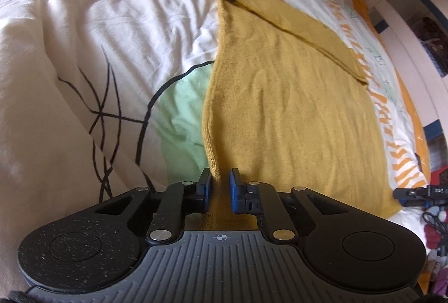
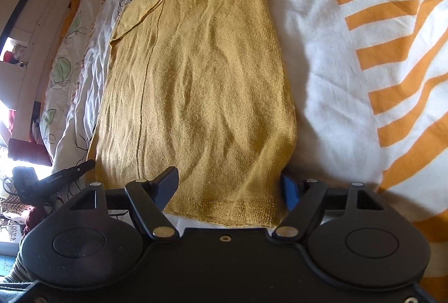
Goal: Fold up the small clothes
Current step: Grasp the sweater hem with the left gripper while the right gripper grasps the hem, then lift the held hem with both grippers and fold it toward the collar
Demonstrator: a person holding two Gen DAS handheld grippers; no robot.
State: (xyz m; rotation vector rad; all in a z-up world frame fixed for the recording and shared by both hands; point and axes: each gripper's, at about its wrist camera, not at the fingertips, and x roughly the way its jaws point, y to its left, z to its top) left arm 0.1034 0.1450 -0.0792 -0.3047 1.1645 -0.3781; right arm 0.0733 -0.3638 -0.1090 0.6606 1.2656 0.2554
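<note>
Duvet: we work on a rumpled white duvet (image 1: 84, 31) printed with green leaves and orange stripes; it lies bare and wide on both sides of the garment.
Garment: a mustard knit top (image 1: 280, 107) lies flat on it, long axis running straight away from both our tools, hem nearest us, one sleeve (image 1: 294, 23) already folded diagonally across the far part.
Near edge: the ribbed hem (image 2: 235, 210) sits just in front of us, a left corner at one tool and a right corner at the other.
Left gripper: our left gripper (image 1: 219, 187) has its blue pads drawn narrow on the hem's left corner, with knit bunched between them, so we judge it gripped.
Right gripper: our right gripper (image 2: 229, 188) stands wide, straddling the hem's right corner; the cloth lies between the jaws but the pads do not press it.
Key relation: both corners are equally near, each to its own hand; the fold goes forward along the long axis.
Room: we see free duvet beyond the collar end, though the far edge of the bed (image 1: 392, 73) lies close on one side.
Next, as we judge: close the right one before lifting.
</note>
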